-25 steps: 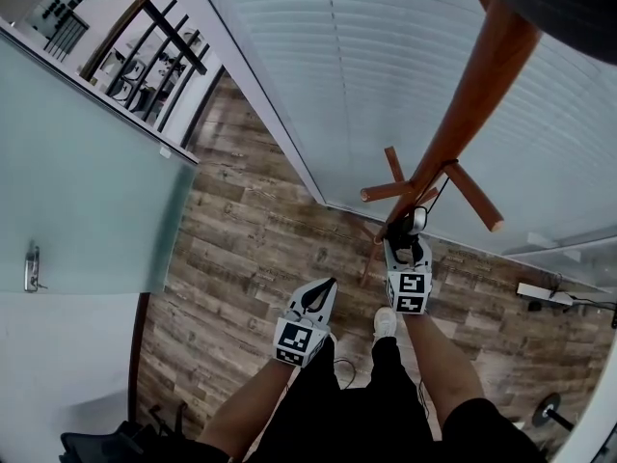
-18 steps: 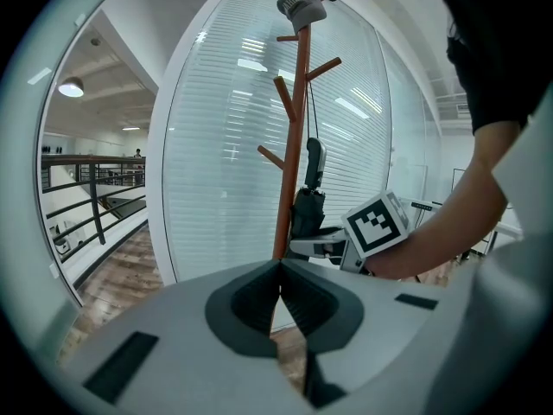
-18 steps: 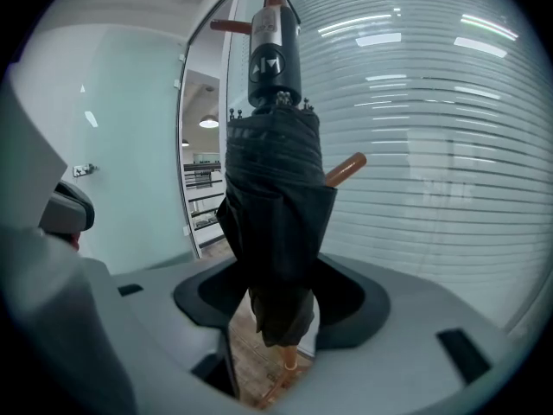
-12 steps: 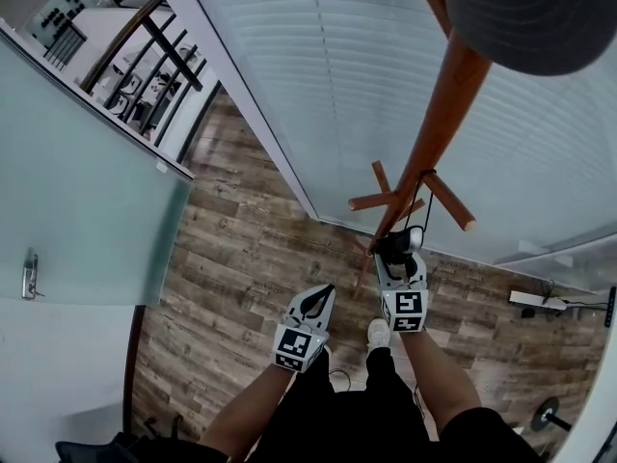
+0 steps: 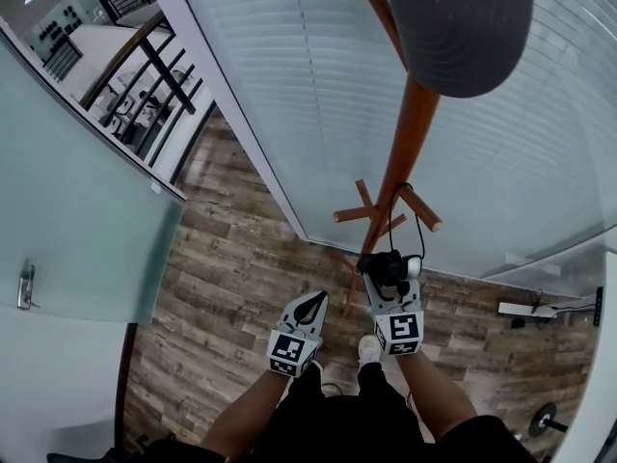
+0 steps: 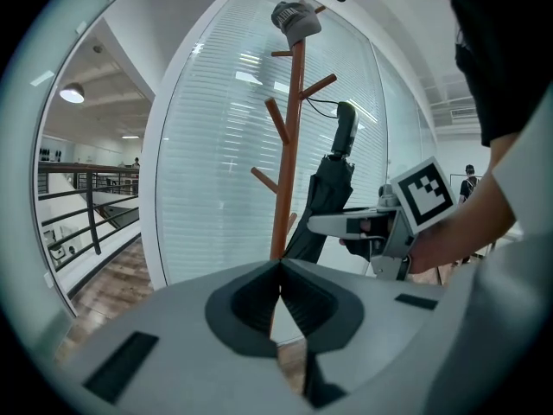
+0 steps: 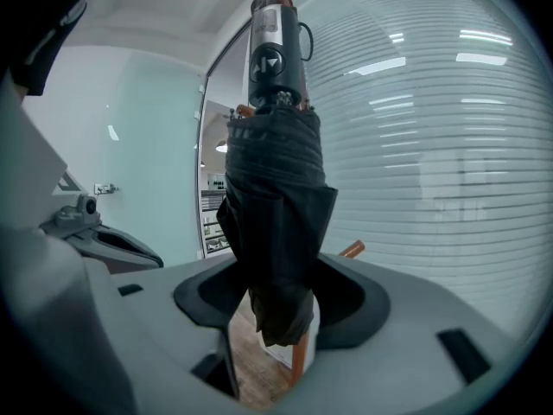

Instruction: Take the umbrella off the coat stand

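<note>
Umbrella (image 7: 276,197), black and folded, stands upright with its handle on top, just in front of the coat stand (image 5: 407,133). The right gripper (image 5: 388,270) has its jaws wide and pressed on the bunched fabric. A thin cord (image 5: 420,222) runs from the handle up to the lower pegs (image 5: 424,210), where it looks to be looped over one.

At far left a frosted glass door (image 5: 77,210) with a metal handle (image 5: 24,287) closes that side. Above it a dark railing (image 5: 145,66) borders an open drop. Next comes the curved glass wall with white blinds (image 5: 289,75), close behind the stand.

The left gripper (image 6: 278,271) is empty with its jaws together. It hangs low, near the right gripper but apart from it, over bare wood floor (image 5: 231,258).

The stand's pole leans across the middle of the head view. More pegs jut out just above and beside the umbrella, and a grey cap (image 5: 468,27) sits on top. Below the grippers are the person's legs and a white shoe (image 5: 369,350). To the right a white box (image 5: 525,309) with a cable lies on the floor along the wall. Open floor lies on the person's side of the stand.
</note>
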The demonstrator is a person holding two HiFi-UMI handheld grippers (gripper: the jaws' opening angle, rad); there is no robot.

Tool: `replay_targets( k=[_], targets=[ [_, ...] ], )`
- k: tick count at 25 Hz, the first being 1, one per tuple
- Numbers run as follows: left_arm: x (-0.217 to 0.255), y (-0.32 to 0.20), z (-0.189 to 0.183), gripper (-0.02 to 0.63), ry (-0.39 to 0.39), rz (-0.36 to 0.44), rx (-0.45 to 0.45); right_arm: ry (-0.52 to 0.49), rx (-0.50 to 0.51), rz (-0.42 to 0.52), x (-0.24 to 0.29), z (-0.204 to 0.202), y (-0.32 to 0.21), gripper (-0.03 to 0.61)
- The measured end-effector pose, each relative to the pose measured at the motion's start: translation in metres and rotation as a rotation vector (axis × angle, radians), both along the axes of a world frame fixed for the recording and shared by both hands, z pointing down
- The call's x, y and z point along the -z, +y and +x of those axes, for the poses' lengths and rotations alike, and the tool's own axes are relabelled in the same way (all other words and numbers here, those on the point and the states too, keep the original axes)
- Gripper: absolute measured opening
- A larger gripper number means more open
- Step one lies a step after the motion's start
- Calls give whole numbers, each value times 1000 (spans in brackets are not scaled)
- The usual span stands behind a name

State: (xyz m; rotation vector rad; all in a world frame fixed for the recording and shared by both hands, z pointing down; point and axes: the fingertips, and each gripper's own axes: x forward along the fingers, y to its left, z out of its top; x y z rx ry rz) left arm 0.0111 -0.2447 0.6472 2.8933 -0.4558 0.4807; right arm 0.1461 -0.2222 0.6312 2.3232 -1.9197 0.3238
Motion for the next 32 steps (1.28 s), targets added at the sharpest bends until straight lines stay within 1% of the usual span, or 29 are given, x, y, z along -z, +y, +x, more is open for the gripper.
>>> replay_targets(
  k=[3, 7, 12, 18, 22, 29, 32],
  targets=[
    [9, 1, 5, 14, 19, 2, 6, 15, 6, 40, 24, 1, 3, 236],
    [16, -1, 9, 14, 47, -15, 42, 41, 16, 83, 55, 3, 10, 238],
    [39, -9, 16, 14, 97, 6, 50, 54, 24, 153, 93, 1, 15, 238],
    [67, -16, 19, 14, 138, 53, 42, 91, 20, 238, 147, -1, 22, 238],
    [86, -12, 24, 14, 162, 88, 15, 116, 26, 279, 176, -2, 27, 238],
    [104, -4, 33, 14, 196, 116, -18, 150, 18, 331, 208, 3, 39, 238],
    [114, 2, 38, 14, 213, 128, -38, 158, 37, 338, 216, 2, 43, 239]
  ],
)
